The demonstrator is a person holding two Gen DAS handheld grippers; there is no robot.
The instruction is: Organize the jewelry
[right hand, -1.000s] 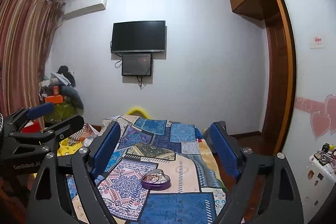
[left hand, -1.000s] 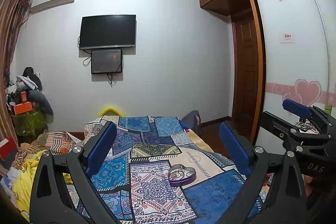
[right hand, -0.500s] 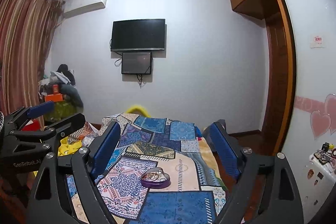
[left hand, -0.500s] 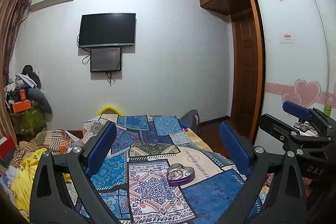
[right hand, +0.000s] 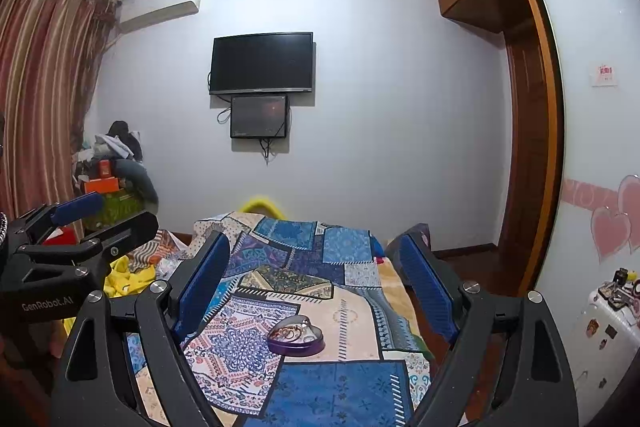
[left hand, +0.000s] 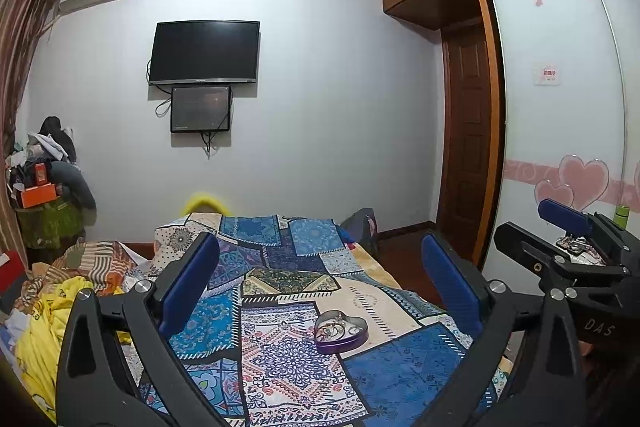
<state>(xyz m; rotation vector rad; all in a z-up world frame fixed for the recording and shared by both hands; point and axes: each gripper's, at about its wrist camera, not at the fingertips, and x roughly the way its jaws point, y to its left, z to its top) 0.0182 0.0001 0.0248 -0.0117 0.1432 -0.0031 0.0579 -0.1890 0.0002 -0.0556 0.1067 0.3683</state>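
Note:
A purple heart-shaped jewelry tin point(left hand: 341, 331) lies open on the patchwork bedspread point(left hand: 280, 367), with rings and chains inside. It also shows in the right wrist view point(right hand: 295, 335). My left gripper point(left hand: 320, 267) is open and empty, held above the bed short of the tin. My right gripper point(right hand: 316, 267) is open and empty, also above the bed short of the tin. Each gripper shows at the edge of the other's view: the right one point(left hand: 568, 239) and the left one point(right hand: 92, 223).
Yellow and striped clothes point(left hand: 60, 307) are piled on the bed's left side. A cluttered stand point(right hand: 112, 183) is at the left wall. A wardrobe with heart stickers point(left hand: 560, 147) and a small table with items point(right hand: 616, 291) stand at right. A TV point(left hand: 204, 53) hangs ahead.
Both views have tilted slightly, so the room sits a little higher in frame. The tin has not moved and both grippers stay open.

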